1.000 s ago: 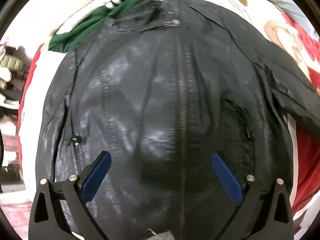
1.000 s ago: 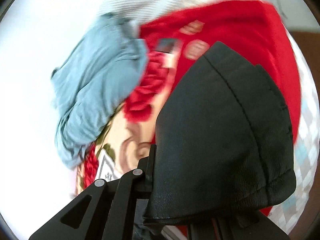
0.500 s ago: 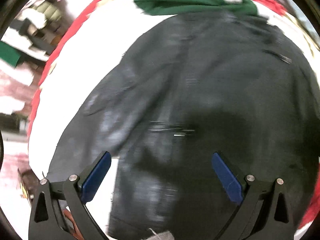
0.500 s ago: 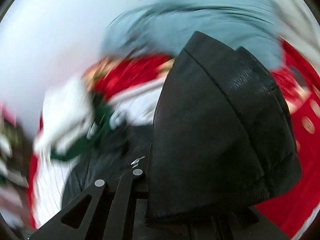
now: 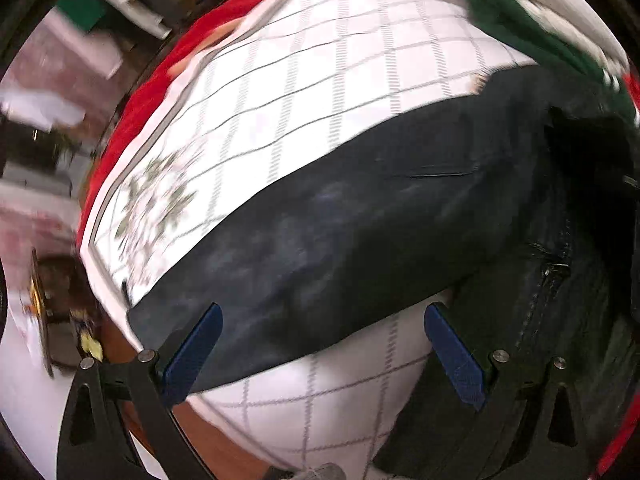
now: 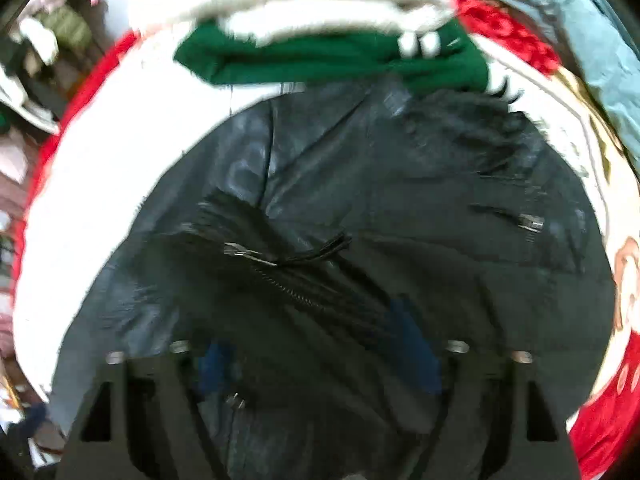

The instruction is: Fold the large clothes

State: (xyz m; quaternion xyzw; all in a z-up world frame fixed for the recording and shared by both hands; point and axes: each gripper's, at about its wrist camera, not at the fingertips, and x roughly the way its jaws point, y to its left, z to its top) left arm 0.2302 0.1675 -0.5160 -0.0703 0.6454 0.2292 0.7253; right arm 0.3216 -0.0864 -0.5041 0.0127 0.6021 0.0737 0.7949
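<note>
A black leather jacket (image 6: 360, 208) lies on a white checked bedspread (image 5: 304, 80). In the left wrist view its long black sleeve (image 5: 340, 240) stretches across the bedspread, with the body at the right. My left gripper (image 5: 324, 344) is open, its blue pads (image 5: 192, 348) hovering over the sleeve's near edge, holding nothing. In the blurred right wrist view my right gripper (image 6: 320, 360) is open over the jacket's zipped front, a sleeve folded across it, and holds nothing.
A green garment (image 6: 328, 56) with a white fur-trimmed one (image 6: 320, 4) lies beyond the collar. A light blue garment (image 6: 580, 32) is at the far right. Red blanket borders the bed (image 5: 160, 80). Clutter stands on the floor at the left (image 5: 60, 312).
My right gripper let go of the black sleeve it held and now hovers open over the jacket front. My left gripper swung left from the jacket's body to its left sleeve, staying open.
</note>
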